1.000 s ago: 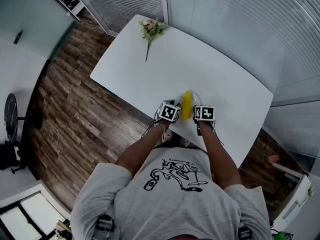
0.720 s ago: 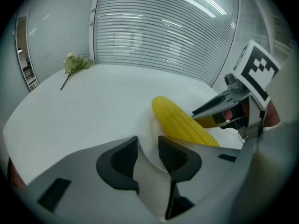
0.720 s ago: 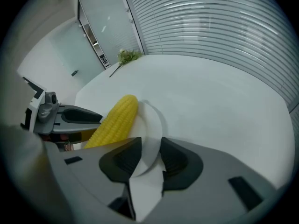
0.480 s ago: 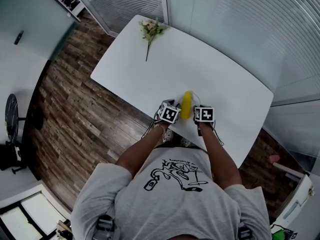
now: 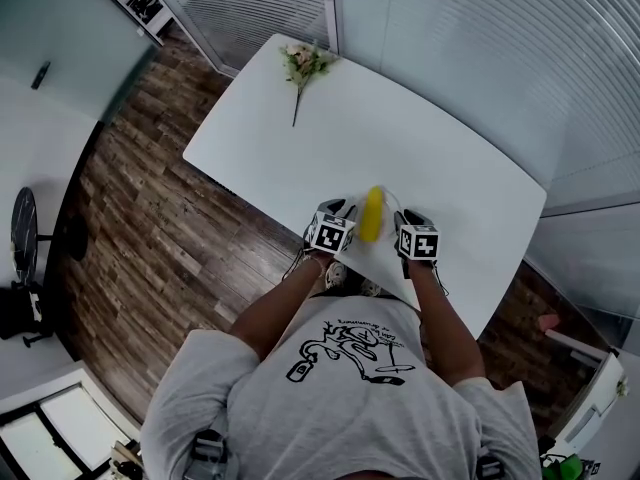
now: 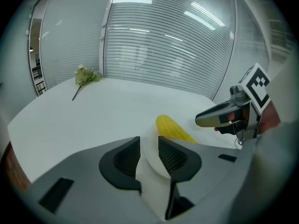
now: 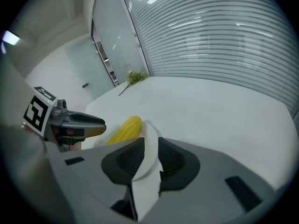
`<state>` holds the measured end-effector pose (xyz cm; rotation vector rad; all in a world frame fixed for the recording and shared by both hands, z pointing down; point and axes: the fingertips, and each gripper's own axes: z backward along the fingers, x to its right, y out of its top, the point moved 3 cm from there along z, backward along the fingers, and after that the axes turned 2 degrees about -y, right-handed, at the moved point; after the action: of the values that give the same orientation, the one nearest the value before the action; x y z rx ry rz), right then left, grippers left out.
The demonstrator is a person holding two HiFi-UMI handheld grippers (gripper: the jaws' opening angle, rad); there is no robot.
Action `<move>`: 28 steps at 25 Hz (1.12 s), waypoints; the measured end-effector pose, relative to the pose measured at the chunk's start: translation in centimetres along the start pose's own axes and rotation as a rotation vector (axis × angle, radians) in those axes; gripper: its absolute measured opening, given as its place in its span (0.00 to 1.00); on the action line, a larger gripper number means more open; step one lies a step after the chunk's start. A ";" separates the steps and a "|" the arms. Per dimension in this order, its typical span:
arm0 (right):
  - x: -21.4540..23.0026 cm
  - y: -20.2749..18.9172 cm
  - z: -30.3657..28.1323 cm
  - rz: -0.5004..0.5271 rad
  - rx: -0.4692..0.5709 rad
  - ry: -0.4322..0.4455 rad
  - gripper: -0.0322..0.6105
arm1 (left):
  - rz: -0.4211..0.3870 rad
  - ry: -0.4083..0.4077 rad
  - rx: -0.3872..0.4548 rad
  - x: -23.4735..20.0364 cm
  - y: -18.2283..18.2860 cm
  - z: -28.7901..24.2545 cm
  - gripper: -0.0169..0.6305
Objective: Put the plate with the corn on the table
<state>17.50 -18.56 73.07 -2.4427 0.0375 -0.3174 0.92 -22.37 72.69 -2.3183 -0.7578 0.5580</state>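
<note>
A yellow corn cob (image 5: 372,215) lies on a white plate (image 5: 389,199) that rests on the white table (image 5: 430,138) near its front edge. My left gripper (image 5: 338,210) stands at the plate's left side. In the left gripper view its jaws (image 6: 149,150) are open, and the plate's rim (image 6: 150,158) lies loose between them, with the corn (image 6: 174,129) just beyond. My right gripper (image 5: 411,218) flanks the plate on the right. Its jaws (image 7: 151,155) are closing with the plate's rim (image 7: 150,146) between them, and the pads do not press on it. The corn (image 7: 122,129) lies to their left.
A sprig of pale flowers (image 5: 303,63) lies at the table's far left corner. Wooden floor (image 5: 150,218) runs along the table's left side, and slatted blinds (image 5: 500,48) stand behind it. The person's arms and grey shirt (image 5: 340,388) fill the near side.
Both grippers have drawn back slightly toward the person, the left one to the left and the right one to the right. Plate and corn stay in place on the table.
</note>
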 end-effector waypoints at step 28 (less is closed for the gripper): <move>-9.2 15.7 25.3 0.320 0.624 0.157 0.06 | -0.143 -0.157 0.702 8.6 18.1 22.8 0.08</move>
<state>15.46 -14.11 42.28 -1.7567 0.3412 -0.3174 1.46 -18.58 42.57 -1.5773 -0.6557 0.7969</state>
